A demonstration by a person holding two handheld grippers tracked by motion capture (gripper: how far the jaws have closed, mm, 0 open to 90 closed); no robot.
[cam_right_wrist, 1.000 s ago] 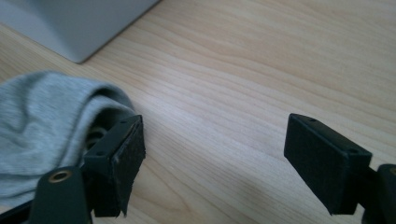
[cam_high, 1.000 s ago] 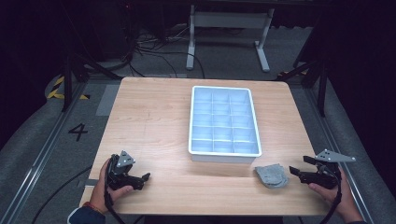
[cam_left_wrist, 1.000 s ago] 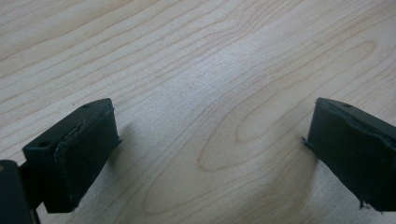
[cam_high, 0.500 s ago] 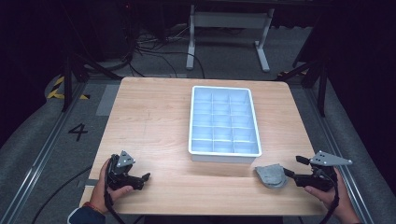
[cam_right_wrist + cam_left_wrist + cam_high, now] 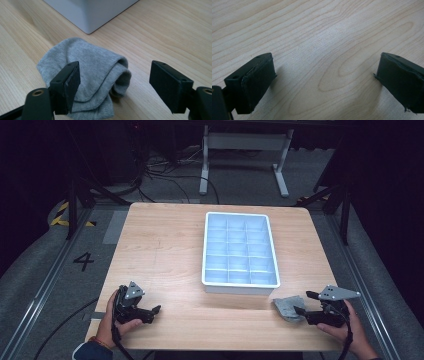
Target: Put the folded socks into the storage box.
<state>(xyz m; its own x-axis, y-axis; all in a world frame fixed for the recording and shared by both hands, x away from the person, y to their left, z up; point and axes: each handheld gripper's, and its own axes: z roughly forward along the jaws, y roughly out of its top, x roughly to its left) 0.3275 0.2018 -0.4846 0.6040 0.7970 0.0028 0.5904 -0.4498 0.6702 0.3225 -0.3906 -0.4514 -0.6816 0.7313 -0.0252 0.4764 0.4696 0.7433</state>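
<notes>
A crumpled grey sock lies on the wooden table just off the near right corner of a white compartment tray. My right gripper is open at the sock's right edge. In the right gripper view the sock lies partly between the spread jaws of that gripper, with the left jaw over it and the right jaw over bare wood. My left gripper rests near the table's front left, held by a hand. Its jaws stand wide open over bare wood.
The tray's corner stands just beyond the sock. Its compartments look empty from above. The table's front edge runs close under both hands. A metal stand and cables lie on the dark floor behind the table.
My right gripper has moved left along the front edge, from clear of the sock to having its open jaws at the sock. The left gripper has stayed put.
</notes>
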